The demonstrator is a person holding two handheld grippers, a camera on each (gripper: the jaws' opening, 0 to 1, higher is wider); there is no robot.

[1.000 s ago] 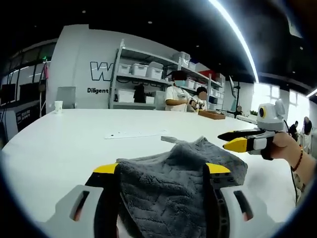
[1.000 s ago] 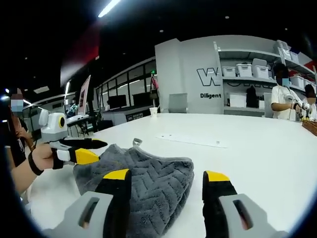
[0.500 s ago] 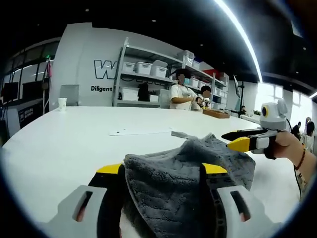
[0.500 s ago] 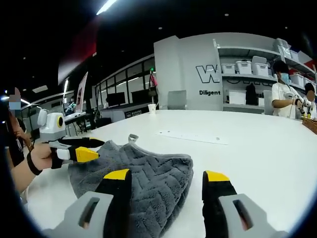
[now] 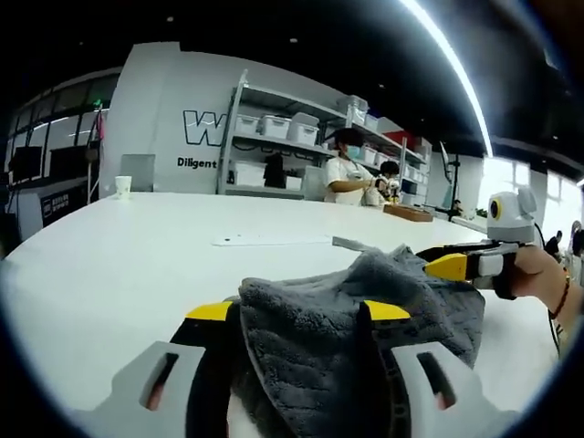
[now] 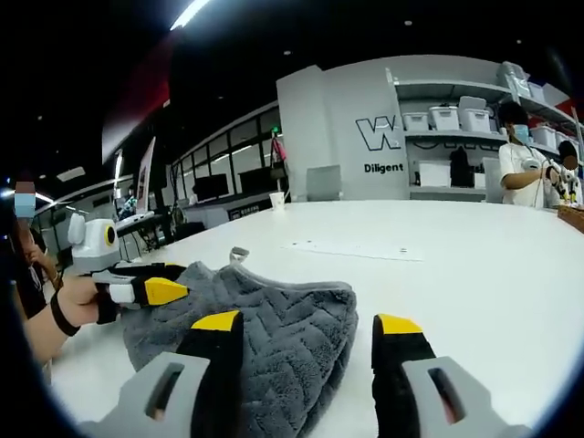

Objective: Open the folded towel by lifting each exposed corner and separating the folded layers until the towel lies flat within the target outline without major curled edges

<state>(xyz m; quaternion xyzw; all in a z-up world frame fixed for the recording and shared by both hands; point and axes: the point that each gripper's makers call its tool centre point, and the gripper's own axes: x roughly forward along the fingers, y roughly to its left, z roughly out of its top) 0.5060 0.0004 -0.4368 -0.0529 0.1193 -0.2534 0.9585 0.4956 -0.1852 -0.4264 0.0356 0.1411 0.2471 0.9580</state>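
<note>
Towel: a grey towel (image 5: 365, 319), folded and bunched, lies on the white table (image 5: 119, 246). In the left gripper view it fills the space from 6 to 3 o'clock. In the right gripper view (image 6: 265, 319) it sits from 6 to 9 o'clock.

Left gripper: my left gripper (image 5: 297, 312) has its yellow-tipped jaws set apart, with a thick roll of towel standing between them. I cannot tell whether the jaws press on the cloth or only flank it. In the right gripper view this gripper (image 6: 155, 283) appears at 9 o'clock, its tips over the towel's far edge.

Right gripper: my right gripper (image 6: 308, 324) has its jaws wide apart, holding nothing. The towel's near edge lies beside the left jaw and bare table shows under the right jaw. In the left gripper view it (image 5: 461, 260) sits at 3 o'clock, over the towel's raised edge.

Loop: a small hanging loop (image 6: 239, 255) sticks out at the towel's far edge.

Handling, my judgement: the towel looks soft, plush and light. It will sag and drape and will not hold a shape. A thick fold may slip, so a single-layer corner or hem is the better hold.

Progress, my judgement: the layers are still folded over, so the towel is not yet flat.

Background: shelves with white bins (image 5: 274, 128) and people stand at 12 o'clock.
</note>
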